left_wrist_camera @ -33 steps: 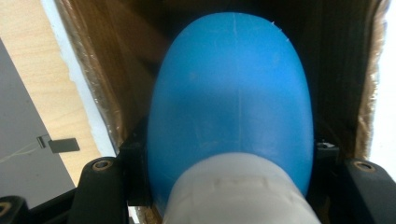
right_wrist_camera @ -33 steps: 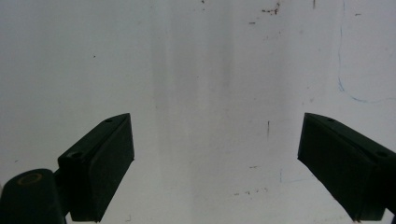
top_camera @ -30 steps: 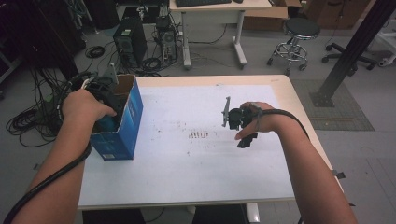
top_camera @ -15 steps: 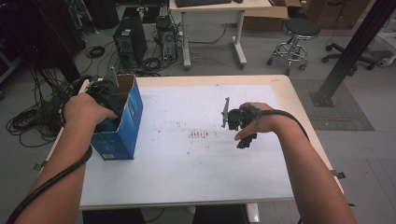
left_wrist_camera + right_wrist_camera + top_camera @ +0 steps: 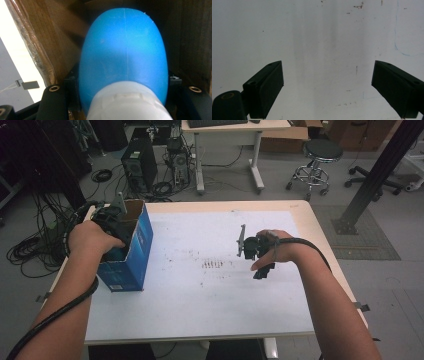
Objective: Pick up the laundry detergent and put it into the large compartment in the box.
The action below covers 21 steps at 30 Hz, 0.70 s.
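- Left tool [image 5: 116,220], inside the box [image 5: 142,237] at the tabletop's [image 5: 200,310] left, pinches a blue bottle [image 5: 123,50].
- Right tool [image 5: 327,87] hovers spread.
- Next: lift the bottle clear.

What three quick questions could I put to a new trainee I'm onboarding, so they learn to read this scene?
1. True or false: the right gripper holds a thing between its jaws.
2. What does the left gripper grip: A) a grey stool, B) a smooth blue rounded plastic object with a white cap, C) a keyboard?
3. Fill in: the left gripper reaches into the open blue ____ box at the left edge of the white table.

Key: 1 false, its jaws stand wide apart over bare table; 2 B; 3 cardboard.
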Motion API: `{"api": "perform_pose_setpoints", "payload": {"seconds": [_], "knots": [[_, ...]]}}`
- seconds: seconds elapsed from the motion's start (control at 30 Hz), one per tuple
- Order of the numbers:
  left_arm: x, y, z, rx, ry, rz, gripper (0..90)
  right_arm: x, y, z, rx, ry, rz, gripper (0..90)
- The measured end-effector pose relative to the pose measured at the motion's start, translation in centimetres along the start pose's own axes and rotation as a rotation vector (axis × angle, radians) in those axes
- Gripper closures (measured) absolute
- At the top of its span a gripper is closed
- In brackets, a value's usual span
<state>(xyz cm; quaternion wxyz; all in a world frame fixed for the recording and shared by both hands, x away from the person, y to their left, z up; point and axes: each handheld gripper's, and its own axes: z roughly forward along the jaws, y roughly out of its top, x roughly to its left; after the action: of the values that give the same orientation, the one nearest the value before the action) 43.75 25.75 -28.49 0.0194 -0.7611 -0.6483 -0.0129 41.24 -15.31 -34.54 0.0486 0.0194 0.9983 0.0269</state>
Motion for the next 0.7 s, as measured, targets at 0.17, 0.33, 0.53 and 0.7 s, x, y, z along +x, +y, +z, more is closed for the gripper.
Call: {"api": "perform_pose_setpoints", "payload": {"seconds": [0.17,0.33,0.53,0.7], "knots": [[0.02,-0.04,0.00,-0.003,0.000,0.005,37.2,0.01,0.06,-0.04,-0.002,-0.002,0.000,10.3],[-0.04,-0.04,-0.06,-0.005,0.008,0.015,37.0,0.06,-0.04,-0.10,-0.003,-0.002,0.003,10.3],[-0.06,-0.05,-0.37,-0.017,0.009,0.014,34.9,0.08,-0.12,-0.23,-0.003,-0.003,0.004,10.3],[-0.18,-0.08,-0.62,-0.024,0.015,0.016,33.1,0.11,-0.13,-0.22,-0.007,-0.004,0.001,10.2]]}}
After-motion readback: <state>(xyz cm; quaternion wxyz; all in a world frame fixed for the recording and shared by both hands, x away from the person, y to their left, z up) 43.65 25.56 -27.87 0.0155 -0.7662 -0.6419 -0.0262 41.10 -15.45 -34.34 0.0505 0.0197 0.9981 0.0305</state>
